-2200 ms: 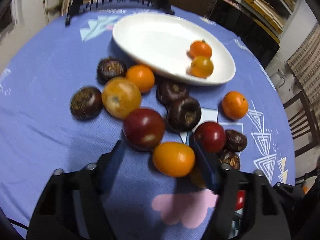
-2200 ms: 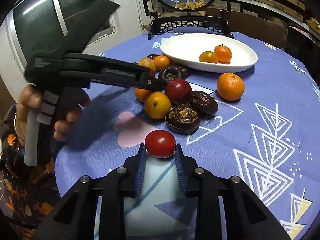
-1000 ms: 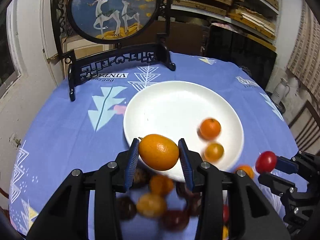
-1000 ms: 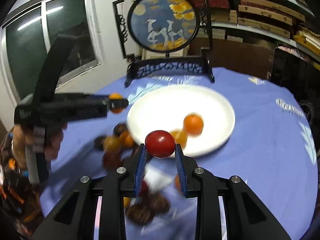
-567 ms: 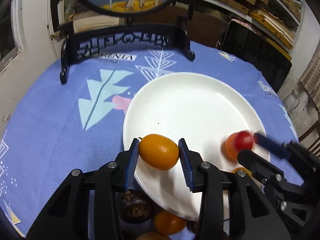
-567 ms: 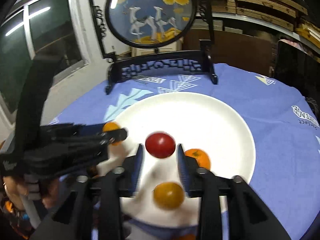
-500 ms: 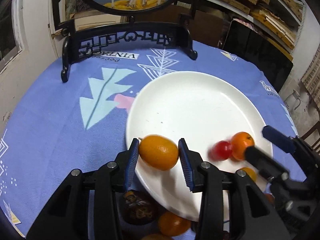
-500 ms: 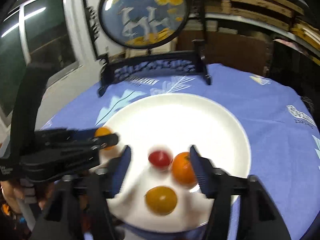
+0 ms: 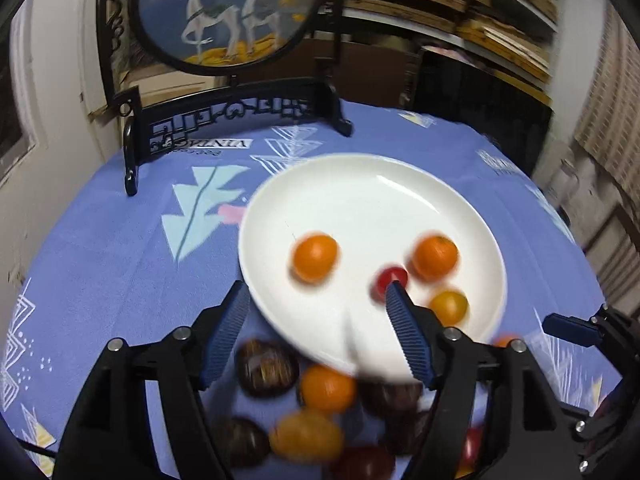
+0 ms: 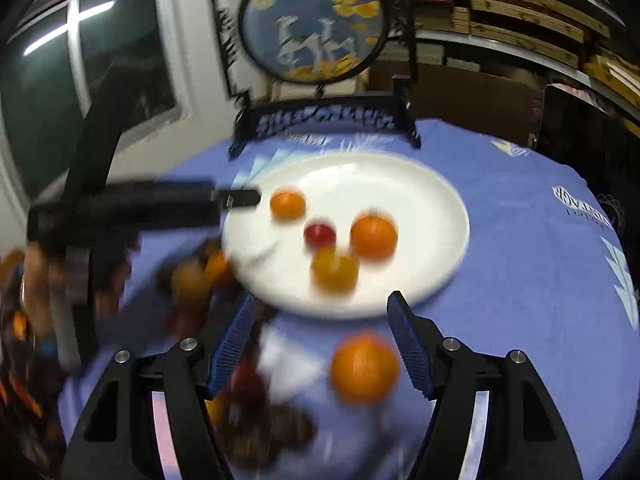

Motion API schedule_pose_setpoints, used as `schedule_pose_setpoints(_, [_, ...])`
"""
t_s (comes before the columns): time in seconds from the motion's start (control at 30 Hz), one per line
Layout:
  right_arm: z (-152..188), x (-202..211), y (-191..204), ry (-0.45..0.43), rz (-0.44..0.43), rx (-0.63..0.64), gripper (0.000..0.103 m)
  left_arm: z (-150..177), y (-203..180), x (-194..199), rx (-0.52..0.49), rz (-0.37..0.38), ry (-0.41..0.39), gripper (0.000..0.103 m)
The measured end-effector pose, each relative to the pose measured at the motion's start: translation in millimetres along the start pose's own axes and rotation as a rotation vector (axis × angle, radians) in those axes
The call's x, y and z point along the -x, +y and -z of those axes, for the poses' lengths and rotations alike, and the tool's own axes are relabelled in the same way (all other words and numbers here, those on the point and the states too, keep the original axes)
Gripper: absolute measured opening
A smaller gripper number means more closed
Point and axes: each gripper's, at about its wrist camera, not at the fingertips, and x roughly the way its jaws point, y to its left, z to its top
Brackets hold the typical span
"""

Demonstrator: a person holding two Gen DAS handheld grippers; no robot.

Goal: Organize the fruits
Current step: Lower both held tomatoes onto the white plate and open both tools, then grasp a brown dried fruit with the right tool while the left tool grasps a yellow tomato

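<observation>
On the white plate (image 9: 380, 200) lie an orange kumquat (image 9: 315, 258), a small red tomato (image 9: 390, 278), a mandarin (image 9: 435, 258) and a yellow tomato (image 9: 449, 307). My left gripper (image 9: 317, 294) hovers over the plate's near rim, its jaws opening with nothing held; the kumquat lies just beyond them. In the right wrist view the same plate (image 10: 420, 184) holds the red tomato (image 10: 319, 235). My right gripper (image 10: 320, 300) hangs at the near rim, jaws opening and empty. The left gripper (image 10: 240, 199) reaches in from the left.
Loose fruit lies on the blue cloth before the plate: dark chestnut-like fruit (image 9: 267, 367), an orange one (image 9: 328, 388), a lone mandarin (image 10: 365, 367). A round painted screen (image 9: 228, 12) on a black stand occupies the table's far side. A person's hand (image 10: 40, 280) holds the left gripper.
The left gripper opened and dropped the kumquat onto the plate. The right gripper opened and let the red tomato fall beside the mandarin. Both grippers have drawn back from the plate.
</observation>
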Motion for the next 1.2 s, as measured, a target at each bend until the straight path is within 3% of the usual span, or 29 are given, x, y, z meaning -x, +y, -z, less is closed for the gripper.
schedule_pose_setpoints(0.2, [56, 12, 29, 0.136, -0.062, 0.048, 0.069, 44, -5, 39, -0.079, 0.022, 0.009, 0.07])
schedule_pose_setpoints(0.33, [61, -1, 35, 0.153, -0.084, 0.022, 0.067, 62, -13, 66, -0.142, 0.017, -0.01, 0.078])
schedule_pose_setpoints(0.47, [53, -12, 32, 0.165, -0.107, -0.017, 0.044, 81, -36, 84, -0.243, 0.033, -0.014, 0.081])
schedule_pose_setpoints(0.63, [60, 2, 27, 0.139, -0.096, -0.018, 0.044, 101, -68, 78, -0.345, 0.06, 0.019, 0.081])
schedule_pose_setpoints(0.83, [75, 34, 4, 0.114, -0.054, -0.066, 0.044, 107, -89, 49, -0.366, 0.051, 0.077, 0.081])
schedule_pose_setpoints(0.9, [77, 40, -2, 0.101, -0.05, -0.083, 0.044, 105, -90, 39, -0.361, 0.044, 0.097, 0.072])
schedule_pose_setpoints(0.97, [79, 42, -4, 0.094, -0.049, -0.091, 0.044, 105, -91, 30, -0.349, 0.075, 0.147, 0.041])
schedule_pose_setpoints(1.0, [78, 42, -4, 0.093, -0.05, -0.091, 0.044, 105, -89, 29, -0.335, 0.09, 0.16, 0.035])
schedule_pose_setpoints(1.2, [78, 41, 3, 0.091, -0.069, -0.077, 0.044, 112, -81, 45, -0.348, 0.074, 0.131, 0.036])
